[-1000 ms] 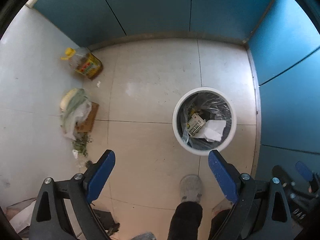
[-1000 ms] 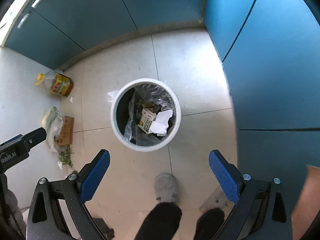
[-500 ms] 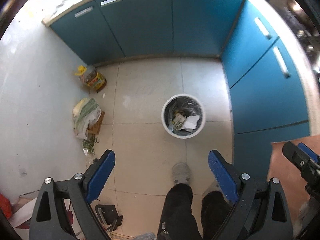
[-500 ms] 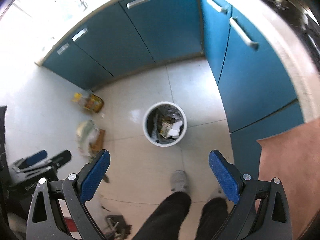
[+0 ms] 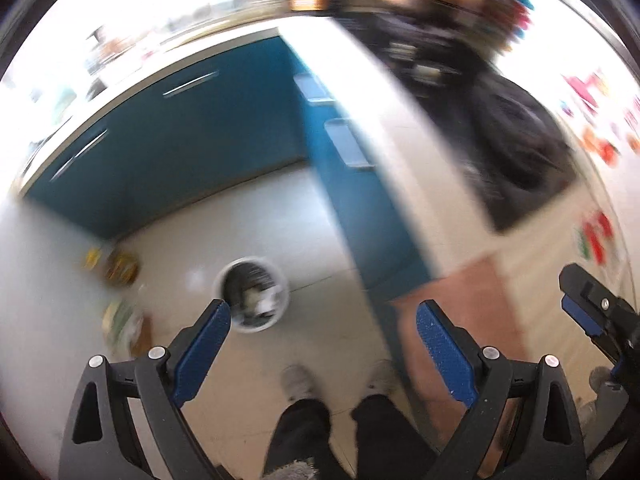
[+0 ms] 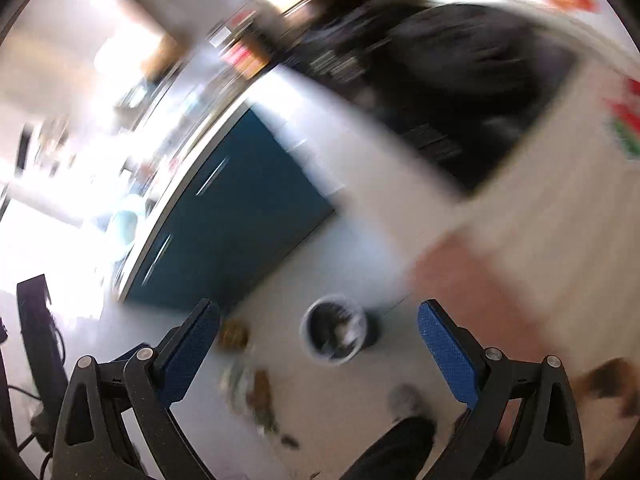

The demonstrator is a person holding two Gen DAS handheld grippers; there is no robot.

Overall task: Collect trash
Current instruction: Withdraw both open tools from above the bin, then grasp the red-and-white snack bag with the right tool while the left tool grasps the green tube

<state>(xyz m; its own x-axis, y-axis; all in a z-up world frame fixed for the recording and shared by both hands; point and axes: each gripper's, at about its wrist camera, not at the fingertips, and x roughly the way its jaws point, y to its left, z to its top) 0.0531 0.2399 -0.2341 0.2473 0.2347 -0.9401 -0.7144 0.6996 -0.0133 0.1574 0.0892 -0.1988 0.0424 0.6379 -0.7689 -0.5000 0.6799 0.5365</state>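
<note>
Both views are blurred by motion. A white trash bin (image 5: 252, 295) lined with a bag and holding paper and a small box stands on the tiled floor far below; it also shows in the right wrist view (image 6: 333, 328). My left gripper (image 5: 323, 320) is open and empty, high above the floor. My right gripper (image 6: 319, 318) is open and empty too; it also shows at the right edge of the left wrist view (image 5: 592, 312). Loose litter (image 5: 122, 322) lies by the left wall, also in the right wrist view (image 6: 252, 392).
Blue cabinets (image 5: 192, 140) with a white countertop (image 5: 384, 120) run along the back and right. A yellow-capped oil bottle (image 5: 120, 266) stands in the corner. A dark stove top (image 5: 504, 128) sits on the counter. The person's legs and slippers (image 5: 298, 380) are below.
Both grippers have risen far above the floor and tilted up toward the counter. The bin now looks small and distant. Both stayed open and empty.
</note>
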